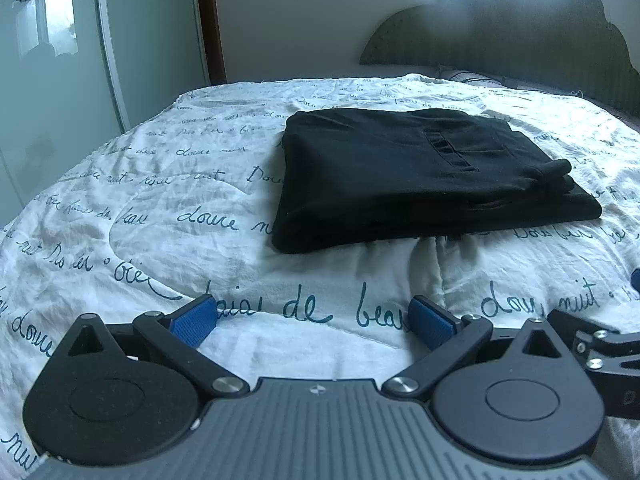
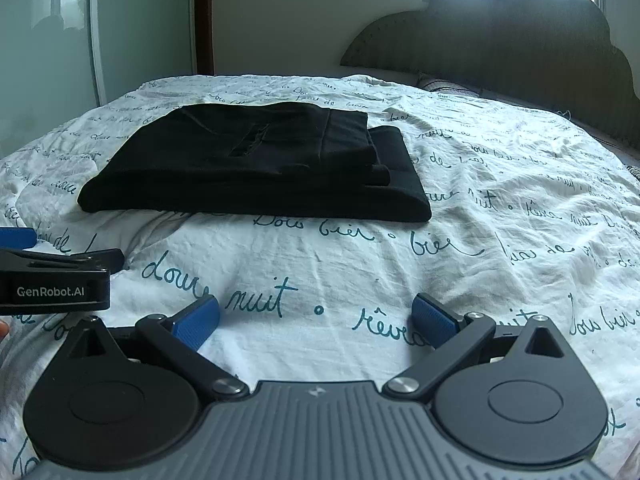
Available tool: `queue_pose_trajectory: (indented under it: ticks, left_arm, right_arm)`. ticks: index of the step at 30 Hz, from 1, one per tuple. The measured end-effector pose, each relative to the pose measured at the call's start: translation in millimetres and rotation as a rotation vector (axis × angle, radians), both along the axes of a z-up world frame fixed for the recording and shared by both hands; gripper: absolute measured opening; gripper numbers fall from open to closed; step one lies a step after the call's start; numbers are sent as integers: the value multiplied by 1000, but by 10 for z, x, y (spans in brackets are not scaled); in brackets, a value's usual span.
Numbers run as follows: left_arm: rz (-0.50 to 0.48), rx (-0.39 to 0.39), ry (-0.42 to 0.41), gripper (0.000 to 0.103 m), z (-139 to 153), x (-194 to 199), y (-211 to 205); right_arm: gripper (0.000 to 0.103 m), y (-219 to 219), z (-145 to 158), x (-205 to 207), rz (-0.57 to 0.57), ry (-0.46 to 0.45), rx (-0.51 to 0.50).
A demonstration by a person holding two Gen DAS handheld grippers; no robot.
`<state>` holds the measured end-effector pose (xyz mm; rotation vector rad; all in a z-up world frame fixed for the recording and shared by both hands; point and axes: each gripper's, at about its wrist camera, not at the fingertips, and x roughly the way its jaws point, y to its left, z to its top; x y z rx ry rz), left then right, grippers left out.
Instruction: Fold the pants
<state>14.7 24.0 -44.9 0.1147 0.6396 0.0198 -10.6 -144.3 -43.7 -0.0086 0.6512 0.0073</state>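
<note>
In the left wrist view, my left gripper (image 1: 314, 322) sits at the bottom of the frame with its blue pads (image 1: 192, 322) spread wide and nothing between them. The black pants (image 1: 400, 176) lie folded into a flat stack right of centre in the middle of the frame, above my fingers and well apart from them, on the white quilt (image 1: 160, 216) printed with blue handwriting. A slit pocket shows on the top layer. Part of the other gripper's black linkage pokes in at the lower right edge. The dark headboard (image 1: 520, 40) fills the upper right.

In the right wrist view, my right gripper (image 2: 316, 322) is likewise spread, holding nothing, low in the frame. Here the pants (image 2: 256, 164) rest left of centre, above and apart from the pads. The left gripper (image 2: 52, 280) shows at the left edge, marked GenRobot.AI.
</note>
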Motion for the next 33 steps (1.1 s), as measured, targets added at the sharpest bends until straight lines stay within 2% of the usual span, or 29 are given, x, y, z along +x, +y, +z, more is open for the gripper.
queue_pose_trajectory:
  ticks: [3, 6, 8, 9, 10, 11, 18, 27, 33]
  left_arm:
    - [-2, 18, -9, 103, 3, -19, -25]
    - [-3, 21, -12, 103, 1, -18, -26]
    - [-3, 10, -9, 103, 0, -11, -10]
    - [-3, 5, -8, 103, -4, -6, -4]
    - [-3, 2, -5, 103, 0, -3, 0]
    - [-3, 1, -6, 103, 1, -3, 1]
    - [-3, -5, -4, 103, -10, 2, 3]
    - [1, -14, -1, 103, -15, 9, -4]
    - [1, -14, -1, 103, -16, 10, 1]
  right_arm:
    - [103, 27, 62, -74, 9, -52, -4]
    - [103, 96, 152, -131, 0, -128, -56]
    - [103, 130, 125, -73, -35, -109, -109]
    - [103, 136, 73, -13, -40, -70, -124]
    - [103, 132, 13, 58, -33, -15, -125]
    - [103, 106, 15, 76, -31, -8, -105]
    - [103, 27, -1, 83, -31, -4, -67]
    - [103, 110, -5, 54, -38, -22, -107]
    - [103, -44, -19, 102, -31, 2, -11]
